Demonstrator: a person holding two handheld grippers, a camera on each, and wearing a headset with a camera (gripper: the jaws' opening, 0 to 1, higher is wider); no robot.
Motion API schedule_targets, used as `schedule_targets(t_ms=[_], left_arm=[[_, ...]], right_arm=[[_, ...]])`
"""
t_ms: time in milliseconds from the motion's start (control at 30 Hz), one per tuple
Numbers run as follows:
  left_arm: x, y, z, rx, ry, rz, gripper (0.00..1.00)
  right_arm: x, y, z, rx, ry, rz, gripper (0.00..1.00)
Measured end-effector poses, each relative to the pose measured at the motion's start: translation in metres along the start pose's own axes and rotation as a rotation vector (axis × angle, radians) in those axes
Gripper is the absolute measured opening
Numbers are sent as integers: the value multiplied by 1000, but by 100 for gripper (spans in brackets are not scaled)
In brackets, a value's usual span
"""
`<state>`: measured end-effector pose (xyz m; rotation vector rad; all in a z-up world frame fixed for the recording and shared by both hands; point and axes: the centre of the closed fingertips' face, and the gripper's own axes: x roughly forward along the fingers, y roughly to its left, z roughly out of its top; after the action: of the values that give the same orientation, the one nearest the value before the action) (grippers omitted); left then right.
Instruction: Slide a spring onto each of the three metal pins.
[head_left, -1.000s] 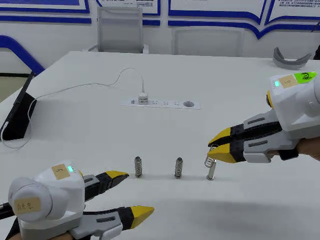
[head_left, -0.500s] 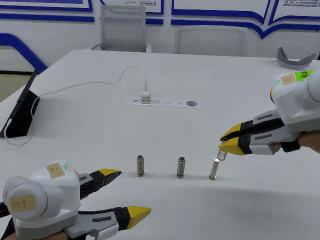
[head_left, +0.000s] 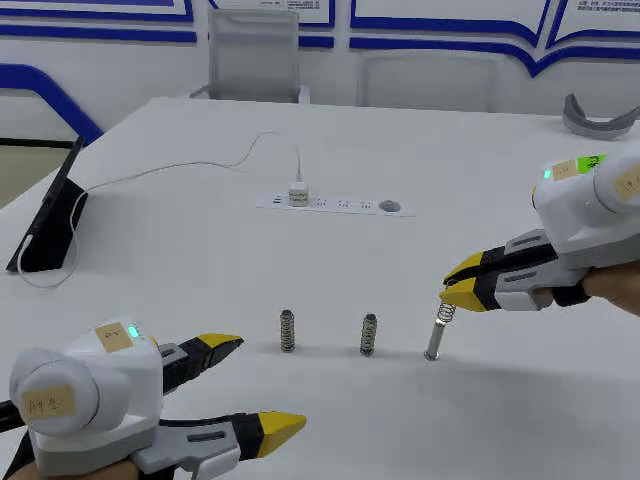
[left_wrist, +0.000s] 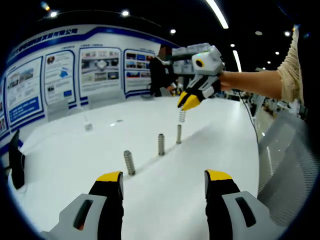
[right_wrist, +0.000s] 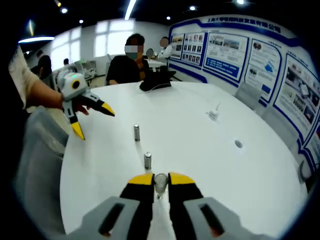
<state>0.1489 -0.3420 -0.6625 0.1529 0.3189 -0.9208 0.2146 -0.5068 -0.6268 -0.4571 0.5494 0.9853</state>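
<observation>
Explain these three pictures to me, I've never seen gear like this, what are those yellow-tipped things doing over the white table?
No robot here: a person holds two pincer tools, called grippers. The wide picture comes from a camera on the person's head; each round one from a camera riding on a gripper. On the white table stand three metal pins; the left pin and middle pin already wear springs. The right gripper is shut on a spring just above the right pin. The left gripper hangs open, holding nothing. Farther back lies a power strip.
</observation>
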Motion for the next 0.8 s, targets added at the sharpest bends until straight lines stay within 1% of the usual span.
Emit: schedule_targets(t_ms=[800], left_arm=[[-2, 3, -3, -10, 7, 7, 66]], right_arm=[[10, -3, -10, 23, 15, 7, 12]])
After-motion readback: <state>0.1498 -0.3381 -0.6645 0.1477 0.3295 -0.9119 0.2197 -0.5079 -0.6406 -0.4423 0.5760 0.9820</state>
